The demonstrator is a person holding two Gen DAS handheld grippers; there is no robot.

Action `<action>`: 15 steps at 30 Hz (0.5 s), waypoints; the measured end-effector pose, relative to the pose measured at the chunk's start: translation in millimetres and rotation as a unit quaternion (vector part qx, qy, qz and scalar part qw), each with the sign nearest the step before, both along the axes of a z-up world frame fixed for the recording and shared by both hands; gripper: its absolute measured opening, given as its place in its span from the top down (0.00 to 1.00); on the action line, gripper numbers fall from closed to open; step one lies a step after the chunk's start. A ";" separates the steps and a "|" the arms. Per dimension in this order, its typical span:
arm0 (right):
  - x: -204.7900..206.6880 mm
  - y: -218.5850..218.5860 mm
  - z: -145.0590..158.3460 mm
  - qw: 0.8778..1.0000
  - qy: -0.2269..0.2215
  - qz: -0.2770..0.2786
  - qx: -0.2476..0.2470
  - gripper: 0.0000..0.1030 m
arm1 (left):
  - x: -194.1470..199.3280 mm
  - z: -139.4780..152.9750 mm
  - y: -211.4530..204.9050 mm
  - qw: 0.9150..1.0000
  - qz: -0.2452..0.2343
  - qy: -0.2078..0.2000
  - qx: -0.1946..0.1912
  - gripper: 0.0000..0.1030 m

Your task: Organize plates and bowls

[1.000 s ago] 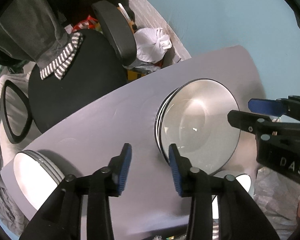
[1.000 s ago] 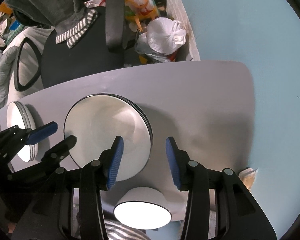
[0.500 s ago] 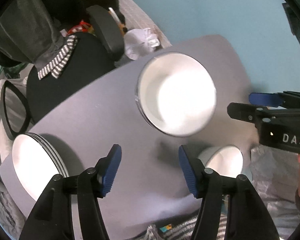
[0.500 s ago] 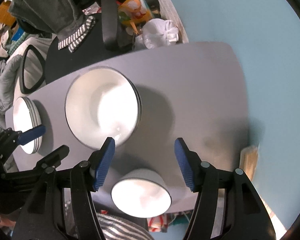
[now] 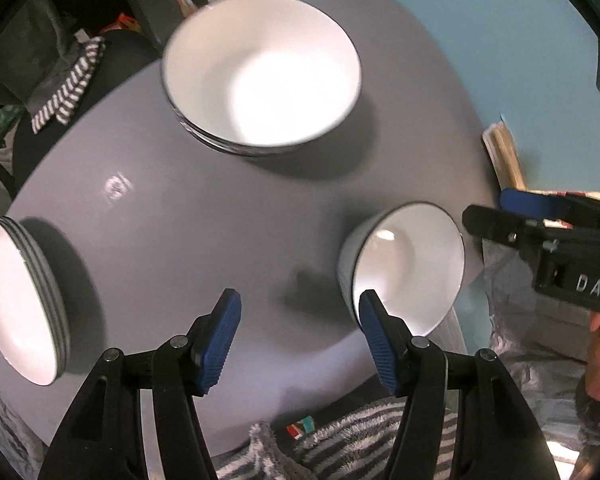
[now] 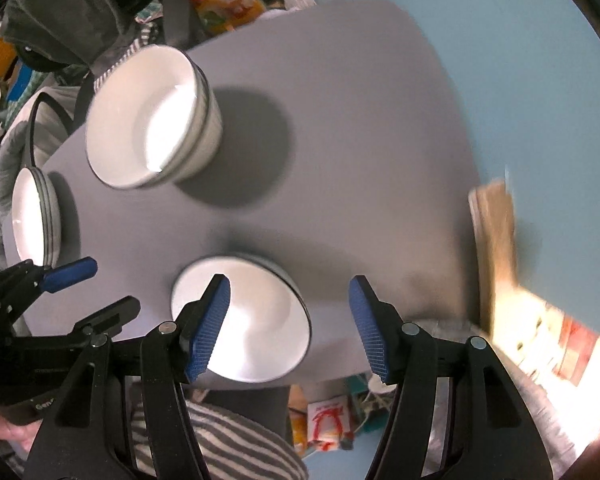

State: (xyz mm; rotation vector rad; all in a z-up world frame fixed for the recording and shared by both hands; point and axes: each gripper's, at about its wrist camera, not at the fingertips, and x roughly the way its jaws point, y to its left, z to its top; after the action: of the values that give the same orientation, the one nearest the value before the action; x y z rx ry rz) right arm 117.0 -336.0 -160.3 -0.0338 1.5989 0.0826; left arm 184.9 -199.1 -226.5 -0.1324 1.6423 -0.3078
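Bowls [image 5: 259, 76] stacked mouth-up on grey table [image 5: 179, 220], both grippers' jaws open, holding nothing

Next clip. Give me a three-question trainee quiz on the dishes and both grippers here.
1. How many separate groups of dishes sit on the grey table?
2. True or false: the left gripper is clamped on a dish.
3. Which dish lies nearest the right gripper: A) plate stack, B) stacked large bowls, C) single small bowl?

Key: 1) Three. 2) False; its jaws stand open over bare table. 3) C.
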 end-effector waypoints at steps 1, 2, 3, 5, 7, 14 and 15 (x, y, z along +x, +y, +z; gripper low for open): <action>-4.8 -4.3 -3.0 1.000 0.004 -0.008 0.004 0.40 | 0.0 -1.8 -2.7 1.000 -0.001 0.002 0.000 0.39; -7.9 -7.3 -4.8 1.000 0.005 -0.013 0.006 0.40 | -1.6 -3.5 -5.7 1.000 -0.003 0.005 0.000 0.39; -11.2 -11.5 -8.0 1.000 0.007 -0.020 0.009 0.40 | -2.4 -5.6 -8.6 1.000 -0.004 0.007 -0.001 0.39; -18.1 -18.0 -14.3 0.999 0.010 -0.031 0.009 0.40 | -5.2 -8.8 -13.2 1.000 -0.006 0.009 -0.001 0.39; -23.1 -21.4 -20.9 0.999 0.013 -0.037 0.010 0.40 | -6.8 -12.5 -17.9 1.000 -0.012 0.011 -0.001 0.39; -31.0 -26.8 -43.2 0.999 0.008 -0.052 0.014 0.40 | -9.0 -30.1 -29.3 1.000 -0.023 0.007 0.016 0.39; -32.8 -27.2 -44.8 0.998 0.003 -0.055 0.016 0.40 | -9.0 -33.1 -31.5 0.999 -0.027 0.007 0.019 0.39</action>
State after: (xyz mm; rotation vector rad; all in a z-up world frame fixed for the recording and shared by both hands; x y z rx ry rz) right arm 84.2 -363.2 -205.1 0.0803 1.6029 0.0227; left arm 175.9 -230.6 -259.6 -0.0612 1.6669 -0.3183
